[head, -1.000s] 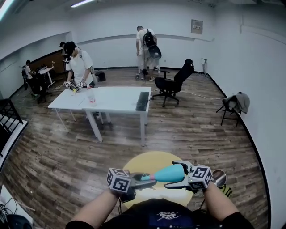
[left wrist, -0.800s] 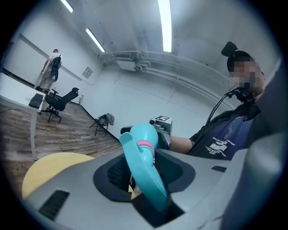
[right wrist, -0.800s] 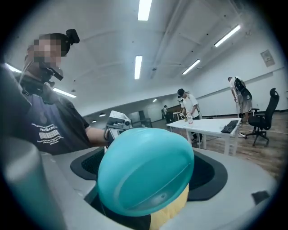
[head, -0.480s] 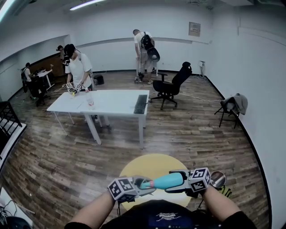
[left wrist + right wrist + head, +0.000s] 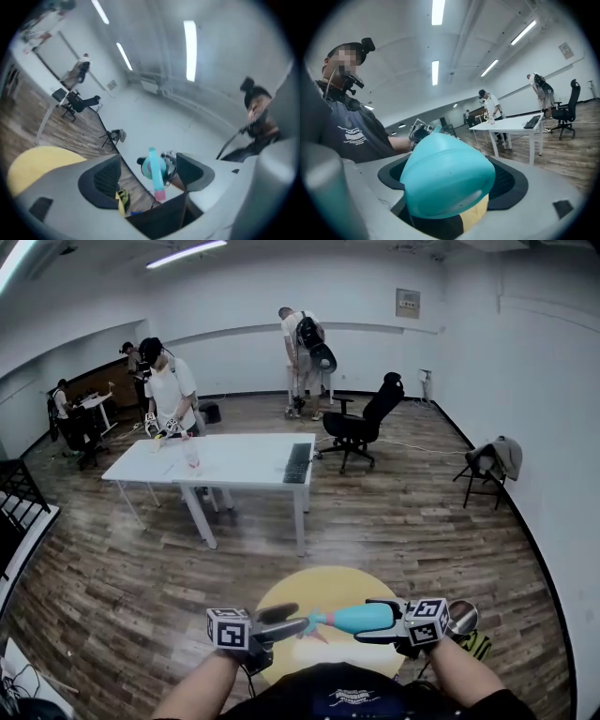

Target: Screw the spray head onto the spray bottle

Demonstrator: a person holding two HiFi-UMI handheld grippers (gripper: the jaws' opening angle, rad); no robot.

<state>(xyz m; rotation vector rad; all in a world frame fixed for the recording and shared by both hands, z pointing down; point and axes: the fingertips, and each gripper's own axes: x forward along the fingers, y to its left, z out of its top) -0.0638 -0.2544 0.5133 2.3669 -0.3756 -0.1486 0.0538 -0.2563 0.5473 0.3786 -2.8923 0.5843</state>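
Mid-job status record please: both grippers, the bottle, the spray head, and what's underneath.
left gripper: jaws apart, just been opening; pads press on nothing
right gripper: shut on teal plastic spray bottle, held roughly level
spray head: teal with pink tip, at the bottle's neck, facing the left gripper, untouched
thread seating: cannot tell
below: round yellow surface

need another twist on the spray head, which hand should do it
Left. The left tongs, just opened, have the spray head between them, ungripped; the right tongs are clamped on the bottle, steadying it.
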